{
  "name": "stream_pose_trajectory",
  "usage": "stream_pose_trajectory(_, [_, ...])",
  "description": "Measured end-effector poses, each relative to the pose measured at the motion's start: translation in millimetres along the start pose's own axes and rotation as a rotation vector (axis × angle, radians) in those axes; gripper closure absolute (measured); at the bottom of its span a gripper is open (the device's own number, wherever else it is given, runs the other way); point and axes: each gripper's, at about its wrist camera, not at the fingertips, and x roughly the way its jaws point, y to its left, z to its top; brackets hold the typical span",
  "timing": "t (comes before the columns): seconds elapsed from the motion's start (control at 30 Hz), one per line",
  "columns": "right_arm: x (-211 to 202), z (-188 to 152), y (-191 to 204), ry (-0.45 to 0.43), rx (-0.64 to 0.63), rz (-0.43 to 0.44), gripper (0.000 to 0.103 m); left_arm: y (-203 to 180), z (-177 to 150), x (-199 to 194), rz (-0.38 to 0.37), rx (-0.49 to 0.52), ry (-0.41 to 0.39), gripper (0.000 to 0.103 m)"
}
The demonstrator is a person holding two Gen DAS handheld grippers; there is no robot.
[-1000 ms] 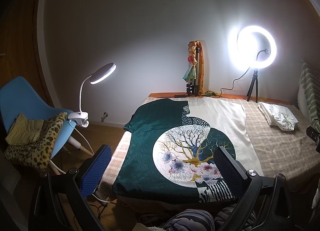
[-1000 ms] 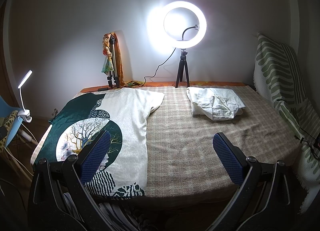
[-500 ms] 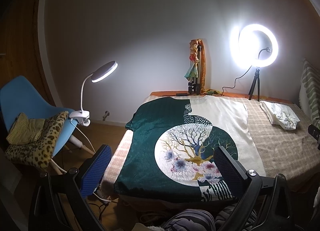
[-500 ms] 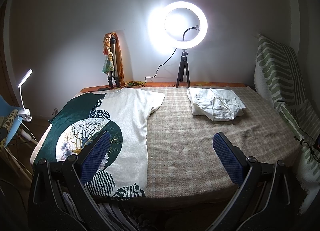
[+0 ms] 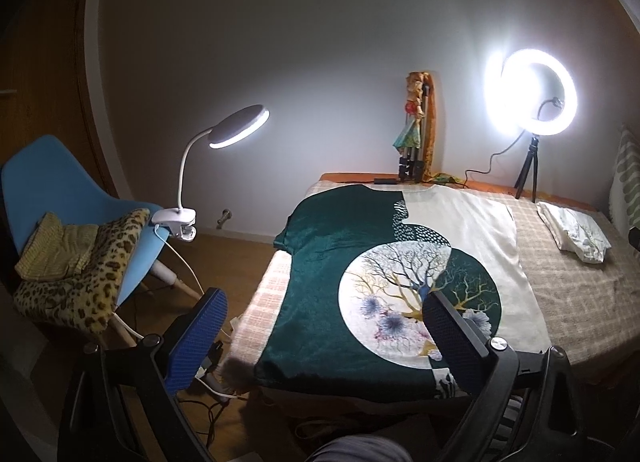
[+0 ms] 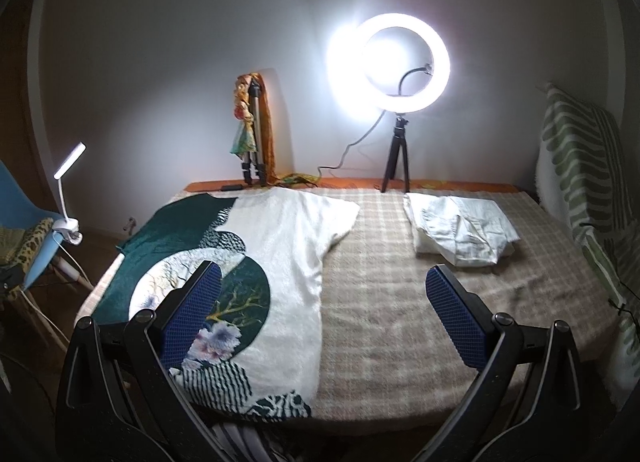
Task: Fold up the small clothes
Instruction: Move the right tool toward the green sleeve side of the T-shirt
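A green and cream T-shirt (image 5: 360, 282) (image 6: 280, 246) with a round tree print lies flat on the left half of the checked table cover (image 6: 400, 282), hem toward me. A folded white garment (image 6: 460, 234) (image 5: 576, 234) rests at the far right. My left gripper (image 5: 324, 326) hovers open above the shirt's near hem, its left finger off the table's left edge. My right gripper (image 6: 320, 310) hangs open over the shirt's right side and the bare cover, holding nothing.
A lit ring light (image 6: 400, 62) on a small tripod and a folded tripod with a doll (image 6: 250, 134) stand at the back edge. A blue chair (image 5: 60, 198) with leopard and yellow cloths and a clip lamp (image 5: 236, 130) sit left. A striped green cushion (image 6: 580, 166) leans right.
Both grippers have shifted slightly forward toward the table; the left view has swung a little left. The jaws stay open and the clothes have not moved.
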Motion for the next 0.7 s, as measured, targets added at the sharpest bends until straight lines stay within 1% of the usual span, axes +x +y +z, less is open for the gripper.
stream_pose_trajectory(0.07, [3,5,2,0.0,0.002,0.02,0.0,10,1,4,-0.005,-0.014,0.009,0.008])
stream_pose_trajectory(0.13, [4,9,5,-0.001,0.004,0.042,0.0,22,2,10,-0.019,-0.036,0.024,0.013])
stream_pose_trajectory(0.23, [8,17,15,-0.001,0.0,0.087,0.0,36,2,17,-0.019,-0.055,0.044,0.015])
stream_pose_trajectory(0.43, [36,36,57,0.025,-0.064,0.148,0.0,62,8,43,-0.078,-0.075,0.083,0.018])
stream_pose_trajectory(0.47, [44,40,67,0.032,-0.073,0.161,0.0,66,9,52,-0.096,-0.077,0.095,0.018])
stream_pose_trajectory(0.53, [56,44,82,0.04,-0.082,0.174,0.0,70,12,73,-0.132,-0.074,0.13,0.022])
stream_pose_trajectory(0.63, [79,49,106,0.049,-0.09,0.179,0.0,68,13,115,-0.173,-0.039,0.188,0.022])
stream_pose_trajectory(0.7, [98,51,120,0.057,-0.089,0.178,0.0,68,12,146,-0.195,-0.046,0.234,0.023])
